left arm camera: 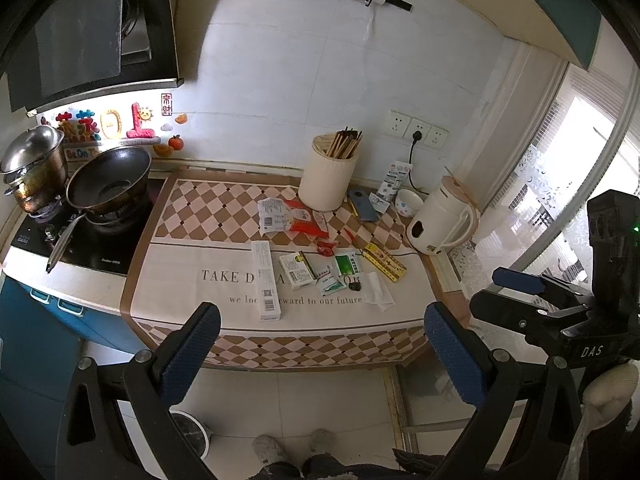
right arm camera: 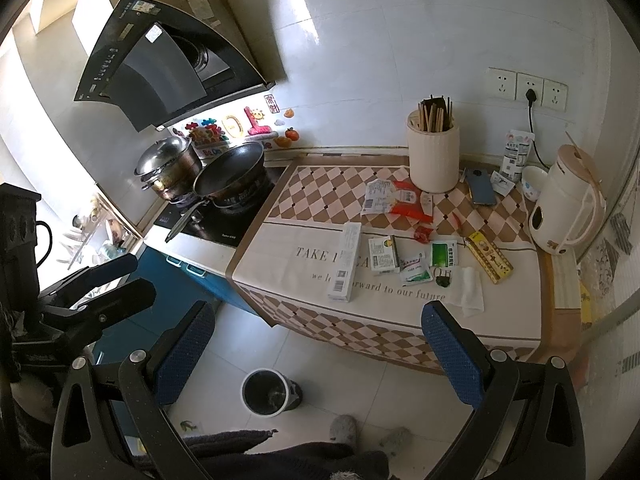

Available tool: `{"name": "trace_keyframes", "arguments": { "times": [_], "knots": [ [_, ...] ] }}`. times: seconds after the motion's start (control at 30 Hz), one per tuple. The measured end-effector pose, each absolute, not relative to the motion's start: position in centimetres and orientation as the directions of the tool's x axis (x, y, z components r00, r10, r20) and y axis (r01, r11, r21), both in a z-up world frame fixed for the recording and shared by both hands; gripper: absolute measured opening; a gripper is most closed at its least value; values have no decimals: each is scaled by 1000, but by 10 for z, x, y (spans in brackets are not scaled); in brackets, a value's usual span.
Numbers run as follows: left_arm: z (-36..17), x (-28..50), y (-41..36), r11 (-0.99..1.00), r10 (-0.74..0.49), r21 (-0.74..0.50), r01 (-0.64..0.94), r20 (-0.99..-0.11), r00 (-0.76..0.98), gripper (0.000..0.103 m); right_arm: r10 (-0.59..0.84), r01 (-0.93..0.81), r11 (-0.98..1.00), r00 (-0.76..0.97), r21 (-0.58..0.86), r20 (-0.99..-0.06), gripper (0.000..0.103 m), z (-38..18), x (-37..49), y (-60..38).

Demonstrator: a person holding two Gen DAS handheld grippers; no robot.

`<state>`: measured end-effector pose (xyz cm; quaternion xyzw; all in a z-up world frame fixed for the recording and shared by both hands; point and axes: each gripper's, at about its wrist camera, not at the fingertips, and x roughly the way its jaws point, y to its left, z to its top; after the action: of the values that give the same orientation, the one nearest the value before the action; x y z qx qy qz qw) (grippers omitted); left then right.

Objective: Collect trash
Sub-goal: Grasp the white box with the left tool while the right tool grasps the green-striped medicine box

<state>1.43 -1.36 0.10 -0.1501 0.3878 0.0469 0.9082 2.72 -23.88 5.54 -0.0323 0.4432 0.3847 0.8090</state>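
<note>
Trash lies on the checkered counter mat point(left arm camera: 192, 288): a long white box point(left arm camera: 266, 280) point(right arm camera: 345, 262), small medicine boxes point(left arm camera: 296, 271), a green sachet point(left arm camera: 347, 265) point(right arm camera: 442, 254), a yellow box point(left arm camera: 385, 262) point(right arm camera: 490, 257), a crumpled tissue point(left arm camera: 378, 290) point(right arm camera: 470, 290), white and red wrappers point(left arm camera: 290, 220) point(right arm camera: 394, 200). A small trash bin point(right arm camera: 269, 392) stands on the floor below; its rim shows in the left wrist view point(left arm camera: 192, 432). My left gripper point(left arm camera: 320, 354) and right gripper point(right arm camera: 316, 356) are open and empty, held above the floor in front of the counter.
A chopstick holder point(left arm camera: 327, 178), a phone point(left arm camera: 362, 204), a bowl point(left arm camera: 409, 202) and a white kettle point(left arm camera: 442, 220) stand at the back right. A wok point(left arm camera: 108, 184) and a pot point(left arm camera: 34, 168) sit on the stove at left. The person's feet point(left arm camera: 294, 446) are on the floor.
</note>
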Motion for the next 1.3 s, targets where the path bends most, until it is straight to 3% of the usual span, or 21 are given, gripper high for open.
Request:
{"name": "trace_keyframes", "arguments": {
  "times": [0.13,0.3,0.47,0.57,0.83,1.03,1.07,1.17,1.3],
  "knots": [
    [-4,21,-2,948,-17,-229,-219,-725,688,103,594,-649,703,312,290,-741,103,54,28,-238],
    [-30,50,14,930,238,-11,-368,-745,623,103,564,-597,750,356,283,-745,103,43,42,-233],
    [-86,102,38,891,334,86,-446,-790,514,103,495,-486,831,423,271,-758,103,18,78,-229],
    [-126,134,57,878,339,109,-465,-830,444,103,436,-401,878,439,263,-785,103,-9,106,-232],
    [-260,244,70,899,161,64,-433,-968,191,101,285,-235,948,343,212,-895,103,-115,209,-243],
    [-349,293,76,884,64,57,-464,-998,-1,59,199,-215,966,252,146,-947,103,-194,293,-234],
    [-358,294,78,880,53,55,-472,-998,-17,44,191,-220,965,226,141,-955,103,-207,307,-229],
    [-359,287,87,859,37,34,-510,-999,-4,43,182,-249,959,162,139,-970,103,-235,339,-209],
    [-344,257,120,780,108,89,-619,-994,-8,43,184,-334,931,86,145,-979,103,-263,357,-163]
  ]
}}
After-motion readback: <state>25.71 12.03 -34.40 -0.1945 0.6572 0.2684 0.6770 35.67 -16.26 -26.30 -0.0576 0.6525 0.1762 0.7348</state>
